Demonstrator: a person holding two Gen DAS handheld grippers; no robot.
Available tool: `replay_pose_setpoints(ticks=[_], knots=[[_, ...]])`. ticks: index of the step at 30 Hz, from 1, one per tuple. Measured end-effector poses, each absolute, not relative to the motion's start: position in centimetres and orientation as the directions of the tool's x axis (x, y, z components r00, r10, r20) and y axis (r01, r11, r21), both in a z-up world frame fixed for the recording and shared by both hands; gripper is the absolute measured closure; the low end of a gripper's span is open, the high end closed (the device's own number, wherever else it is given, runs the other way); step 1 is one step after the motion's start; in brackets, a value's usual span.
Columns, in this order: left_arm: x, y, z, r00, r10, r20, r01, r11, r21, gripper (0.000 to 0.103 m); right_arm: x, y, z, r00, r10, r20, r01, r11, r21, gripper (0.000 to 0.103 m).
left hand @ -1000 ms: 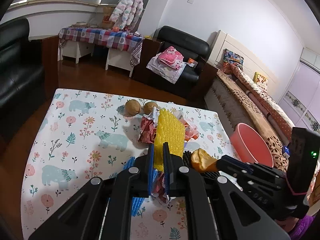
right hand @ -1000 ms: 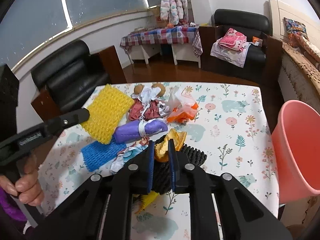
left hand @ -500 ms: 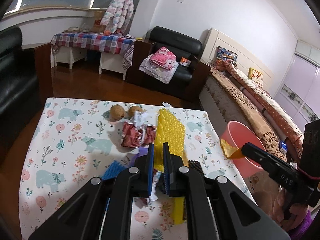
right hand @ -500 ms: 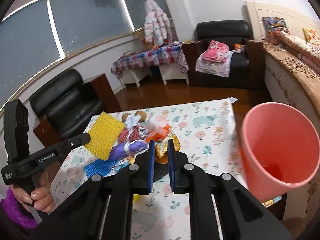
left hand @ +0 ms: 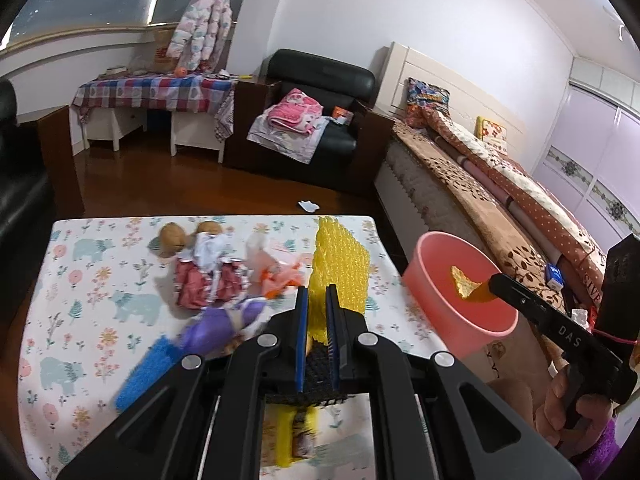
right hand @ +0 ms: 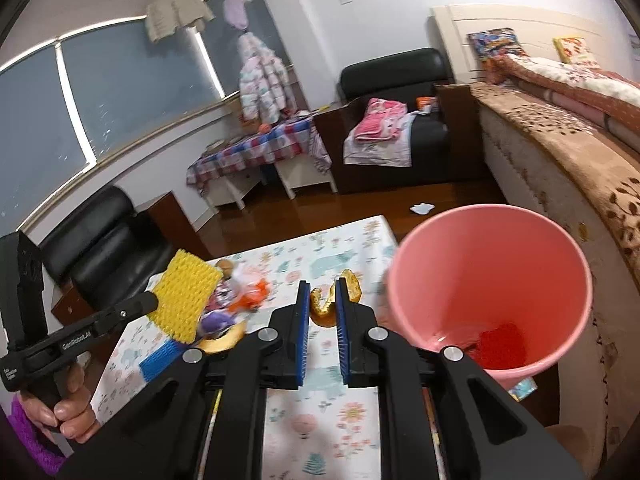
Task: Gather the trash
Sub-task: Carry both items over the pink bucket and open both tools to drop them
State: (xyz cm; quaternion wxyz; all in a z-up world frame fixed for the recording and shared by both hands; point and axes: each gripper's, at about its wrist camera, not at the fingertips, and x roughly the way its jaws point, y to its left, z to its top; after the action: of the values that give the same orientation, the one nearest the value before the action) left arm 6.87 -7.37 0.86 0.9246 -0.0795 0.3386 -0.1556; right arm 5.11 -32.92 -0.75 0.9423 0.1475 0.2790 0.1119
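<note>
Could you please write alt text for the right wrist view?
The right gripper holds an orange peel beside the pink bucket. At left, the left gripper holds a yellow foam net over the littered floral table.

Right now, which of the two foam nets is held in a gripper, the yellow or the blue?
The yellow foam net, clamped in the left gripper. The blue foam net lies on the table.

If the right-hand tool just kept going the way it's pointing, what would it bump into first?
Probably the pink bucket. The right gripper, jaws shut on an orange peel, points near its rim, though it might pass just beside it.
</note>
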Motion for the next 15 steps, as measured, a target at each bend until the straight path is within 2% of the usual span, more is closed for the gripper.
replay_pose_setpoints(ticks=[15], knots=[[8.4,-17.9,1.4,0.655,-0.435,-0.618,0.406,0.892,-0.198,0.095,4.8,-40.8,-2.5,0.847,0.186,-0.497,0.018,0.926,0.377,0.090]])
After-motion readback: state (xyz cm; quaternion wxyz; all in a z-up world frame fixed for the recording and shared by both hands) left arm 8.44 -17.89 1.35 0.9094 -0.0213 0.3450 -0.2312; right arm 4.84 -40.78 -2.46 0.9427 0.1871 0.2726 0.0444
